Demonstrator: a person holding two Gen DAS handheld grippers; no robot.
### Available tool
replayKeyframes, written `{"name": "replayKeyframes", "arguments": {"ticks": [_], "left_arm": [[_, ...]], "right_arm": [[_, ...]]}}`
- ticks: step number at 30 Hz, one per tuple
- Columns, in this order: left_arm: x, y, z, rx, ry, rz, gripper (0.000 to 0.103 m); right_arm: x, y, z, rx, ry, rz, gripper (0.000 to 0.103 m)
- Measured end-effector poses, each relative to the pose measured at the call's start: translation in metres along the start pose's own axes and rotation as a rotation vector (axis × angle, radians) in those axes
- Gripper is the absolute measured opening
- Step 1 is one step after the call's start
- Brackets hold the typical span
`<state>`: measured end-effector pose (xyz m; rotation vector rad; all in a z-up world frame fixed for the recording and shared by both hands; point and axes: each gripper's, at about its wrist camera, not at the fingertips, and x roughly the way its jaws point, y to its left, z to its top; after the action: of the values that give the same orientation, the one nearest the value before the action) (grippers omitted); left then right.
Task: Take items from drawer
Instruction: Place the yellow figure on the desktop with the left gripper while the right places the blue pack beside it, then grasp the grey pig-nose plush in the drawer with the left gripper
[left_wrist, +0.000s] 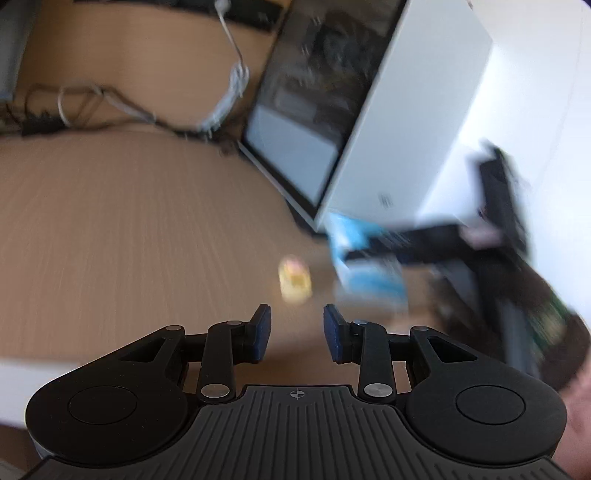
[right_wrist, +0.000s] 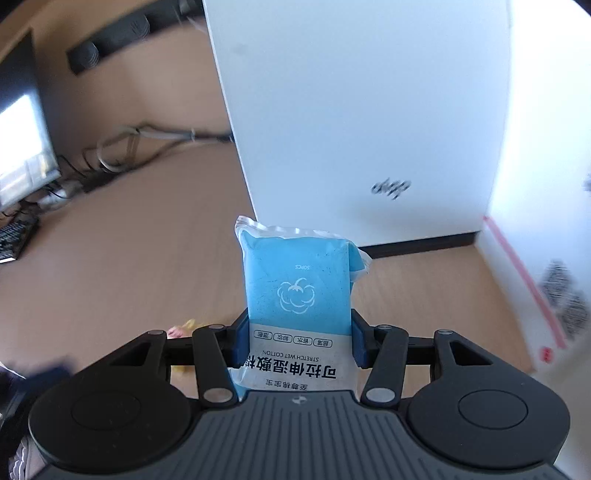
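My right gripper (right_wrist: 299, 341) is shut on a blue and white packet of wet cotton wipes (right_wrist: 297, 291), which stands up between the blue pads above the wooden desk (right_wrist: 129, 258). In the left wrist view that same blue packet (left_wrist: 369, 266) shows blurred at the right, held by the other gripper's black arm. My left gripper (left_wrist: 297, 334) is open with nothing between its fingers, low over the desk. A small yellow item (left_wrist: 294, 282) lies on the wood just ahead of it; a yellow and pink bit (right_wrist: 183, 328) of it peeks out behind the right gripper's left finger.
A white box-shaped unit (right_wrist: 354, 122) stands on the desk straight ahead of the packet. A monitor (right_wrist: 22, 147) and keyboard (right_wrist: 14, 240) sit at the left, with tangled cables (right_wrist: 122, 151) behind. A white carton with red tape (right_wrist: 546, 280) is at the right.
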<state>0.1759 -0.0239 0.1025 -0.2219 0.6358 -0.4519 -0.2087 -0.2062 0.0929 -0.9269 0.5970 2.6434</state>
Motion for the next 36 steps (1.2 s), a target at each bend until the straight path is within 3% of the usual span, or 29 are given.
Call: {"name": "replayKeyframes", "arguments": {"ticks": [3,6,7,14,17,20,25,29,32,36], "left_arm": [[0.006,-0.003,-0.023,0.005,0.127,-0.056,0.034],[0.009,-0.008,-0.041,0.019,0.19,-0.088,0.034],[0.009,-0.01,-0.047,0.026,0.202,-0.093,0.034],[0.009,-0.025,-0.075,0.096,0.37,-0.134,0.034],[0.007,-0.032,-0.087,0.129,0.493,-0.139,0.034],[0.003,-0.041,-0.105,0.148,0.666,-0.161,0.034],[-0.011,-0.051,-0.137,0.144,0.887,-0.181,0.034],[-0.004,-0.055,-0.149,0.127,0.969,-0.168,0.034],[0.003,-0.053,-0.156,0.083,1.016,-0.165,0.034],[0.008,-0.049,-0.165,0.07,1.081,-0.136,0.034]], "right_arm": [[0.027,0.003,0.003,0.009,0.047,-0.045,0.057],[0.021,0.004,0.005,0.007,0.038,-0.039,0.064],[0.014,0.004,0.004,0.015,0.027,-0.026,0.07],[-0.066,-0.007,-0.031,0.018,-0.02,-0.028,0.082],[-0.09,-0.012,-0.063,0.038,0.021,-0.02,0.084],[-0.099,-0.015,-0.109,0.047,0.091,-0.014,0.084],[-0.091,-0.018,-0.174,0.079,0.16,-0.052,0.084],[-0.088,-0.034,-0.192,0.215,0.14,-0.043,0.084],[-0.095,-0.041,-0.193,0.254,0.07,-0.017,0.092],[-0.087,-0.044,-0.193,0.273,0.101,0.001,0.092]]}}
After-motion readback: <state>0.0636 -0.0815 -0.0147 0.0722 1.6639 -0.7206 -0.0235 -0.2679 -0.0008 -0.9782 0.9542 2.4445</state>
